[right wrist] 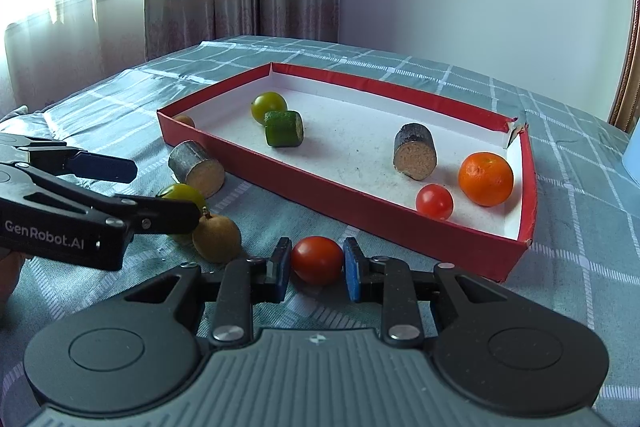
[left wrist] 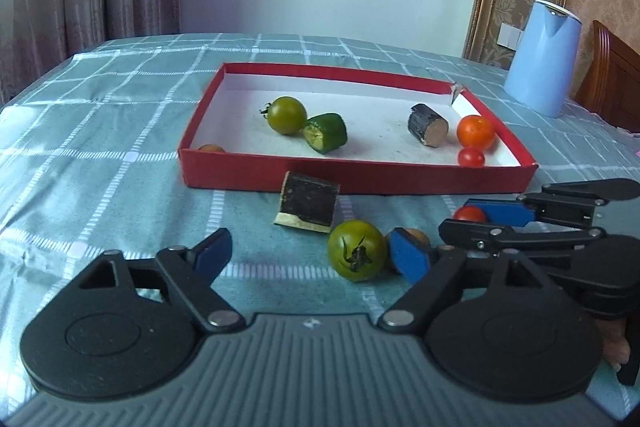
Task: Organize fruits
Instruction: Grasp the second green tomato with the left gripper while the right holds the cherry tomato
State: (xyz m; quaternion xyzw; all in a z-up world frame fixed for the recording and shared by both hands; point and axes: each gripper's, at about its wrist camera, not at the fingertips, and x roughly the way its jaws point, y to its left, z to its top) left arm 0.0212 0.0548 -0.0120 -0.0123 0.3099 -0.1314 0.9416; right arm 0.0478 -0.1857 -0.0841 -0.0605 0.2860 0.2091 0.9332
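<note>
White "GenRobot.AI" lettering marks the left gripper (right wrist: 160,193), fingers spread; right gripper (right wrist: 316,263) fingers grasp a red tomato (right wrist: 317,259).

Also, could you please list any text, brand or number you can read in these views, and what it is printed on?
"GenRobot.AI": white lettering on the black side of the left tongs, seen from the right wrist.
A small pale emblem on each camera's own grey housing: no readable text.
Nothing else carries lettering.

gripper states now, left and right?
Left gripper: open, holding nothing.
Right gripper: jaws at either side of red tomato; contact cannot be told.
</note>
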